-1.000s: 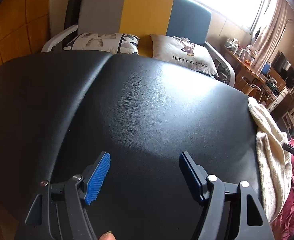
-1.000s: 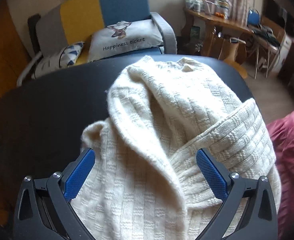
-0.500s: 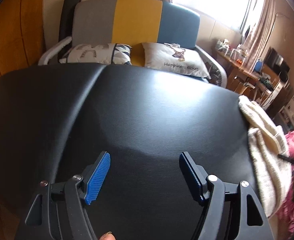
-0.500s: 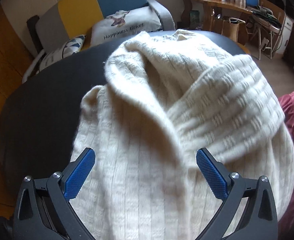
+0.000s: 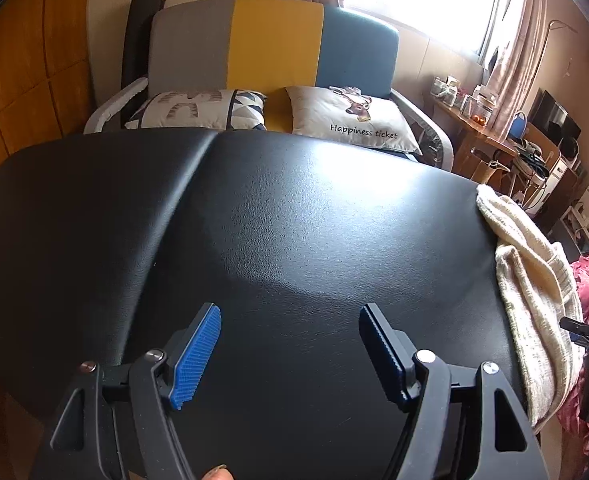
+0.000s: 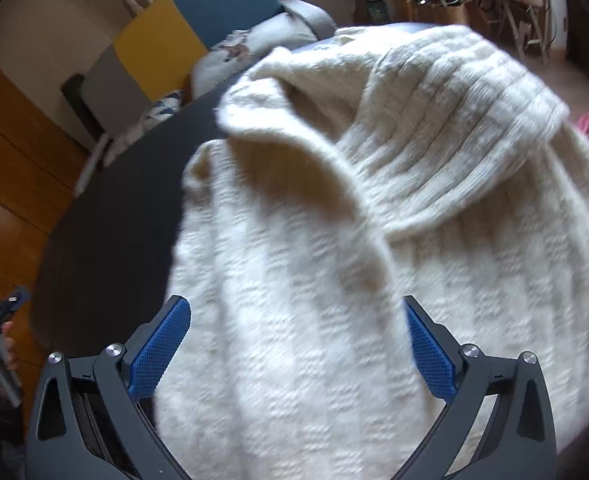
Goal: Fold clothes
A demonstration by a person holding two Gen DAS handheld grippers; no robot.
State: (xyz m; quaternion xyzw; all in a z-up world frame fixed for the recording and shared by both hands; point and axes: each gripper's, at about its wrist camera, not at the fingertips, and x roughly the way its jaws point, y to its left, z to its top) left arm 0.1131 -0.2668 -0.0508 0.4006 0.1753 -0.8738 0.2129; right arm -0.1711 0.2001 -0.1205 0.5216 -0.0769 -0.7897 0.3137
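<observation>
A lived-in home room.
Behind the black table [image 5: 294, 220] stands a sofa [image 5: 274, 40] with printed cushions [image 5: 354, 120]; curtains [image 5: 510, 32] frame a bright window beyond it, and a cluttered wooden desk [image 5: 482, 132] sits to its right.

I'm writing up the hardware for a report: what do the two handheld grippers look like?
Both match. The left gripper and the right gripper each have a black plastic frame with triangular cut-outs, silver round screw heads at the pivots, and two fingers faced with ridged blue pads. No cables, markings or sleeves are visible.
</observation>
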